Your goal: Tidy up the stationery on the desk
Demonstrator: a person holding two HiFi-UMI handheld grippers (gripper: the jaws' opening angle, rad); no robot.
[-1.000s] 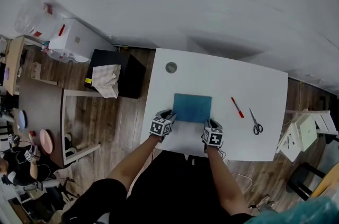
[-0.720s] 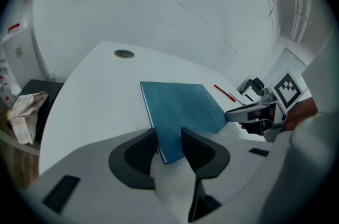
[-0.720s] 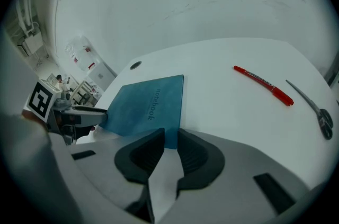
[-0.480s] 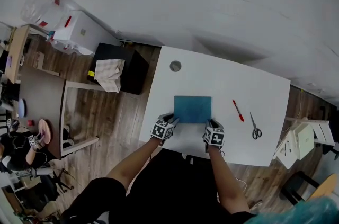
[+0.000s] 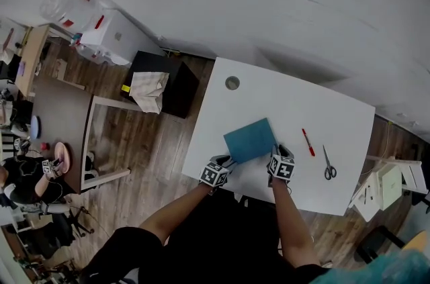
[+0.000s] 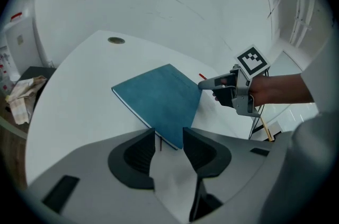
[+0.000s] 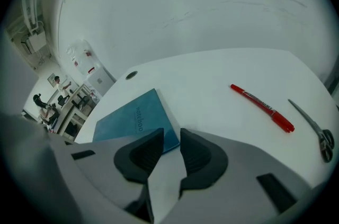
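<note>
A teal notebook (image 5: 250,140) lies askew near the front of the white desk (image 5: 336,115). My left gripper (image 5: 225,163) is at its near left corner and my right gripper (image 5: 277,156) at its near right corner. In the left gripper view the notebook (image 6: 159,98) runs its corner into the narrow gap of the left gripper (image 6: 169,139), which is shut on it. In the right gripper view the notebook (image 7: 132,122) is pinched at its corner by the right gripper (image 7: 171,141). To the right lie a red pen (image 5: 308,142) and scissors (image 5: 329,165).
A round cable hole (image 5: 232,82) is at the desk's far left corner. On the floor to the left stand a black box (image 5: 168,84) with a cloth (image 5: 148,91) on it and another desk (image 5: 57,121). White furniture (image 5: 379,185) stands at the right.
The notebook has turned from square with the desk to askew, its right end swung farther away. Both grippers have shifted a little to the right with it.
</note>
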